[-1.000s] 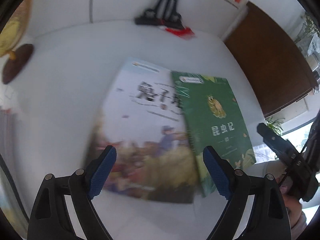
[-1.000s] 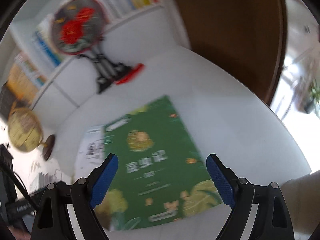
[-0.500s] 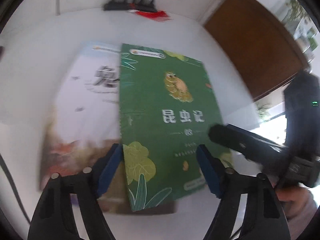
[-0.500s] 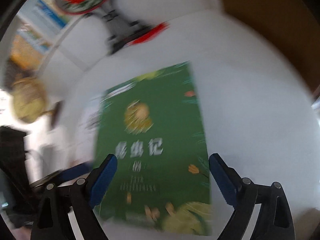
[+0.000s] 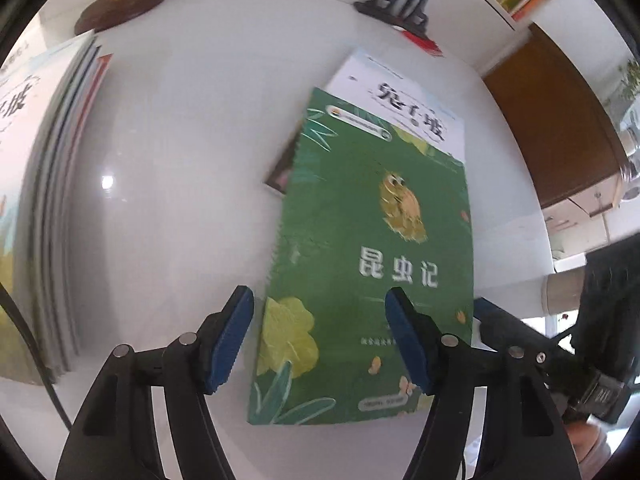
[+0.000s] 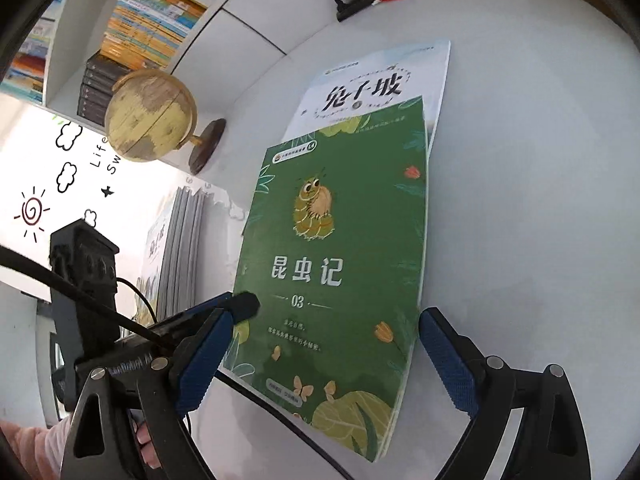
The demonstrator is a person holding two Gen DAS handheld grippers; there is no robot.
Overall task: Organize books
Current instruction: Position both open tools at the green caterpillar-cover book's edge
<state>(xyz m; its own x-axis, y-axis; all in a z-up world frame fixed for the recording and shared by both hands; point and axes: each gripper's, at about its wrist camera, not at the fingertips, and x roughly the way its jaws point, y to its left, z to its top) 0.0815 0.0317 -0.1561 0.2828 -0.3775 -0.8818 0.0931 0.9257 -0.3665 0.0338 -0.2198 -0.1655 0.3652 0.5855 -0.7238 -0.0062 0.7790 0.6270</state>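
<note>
Table [image 5: 168,184]: white, glossy; everything is set on it.
Book stack [image 5: 44,208]: piled at the table's left edge, spines seen side-on; well apart from the loose books.
Green book [image 5: 372,264]: laid flat, cover up, mid-table; its far part is overlapped onto the white book; near edge close to both grippers.
White book [image 6: 376,84]: lying under the green book, only its far part with the title exposed.
Globe [image 6: 150,116]: yellowed, on a dark round base, placed at the far left by the shelf wall.
Black stand [image 5: 404,4]: seen at the far edge, a red tassel beside it.
Right gripper [image 6: 324,356]: jaws spread wide, just been opening; green book's near end framed between the pads, pads not pressed on it.
Left gripper [image 5: 320,340]: jaws apart, just been closing; left edge of the green book seen between the pads, nothing pinched.
Hand [image 6: 144,446]: partly seen on the left gripper's handle, pink sleeve at the corner.
</note>
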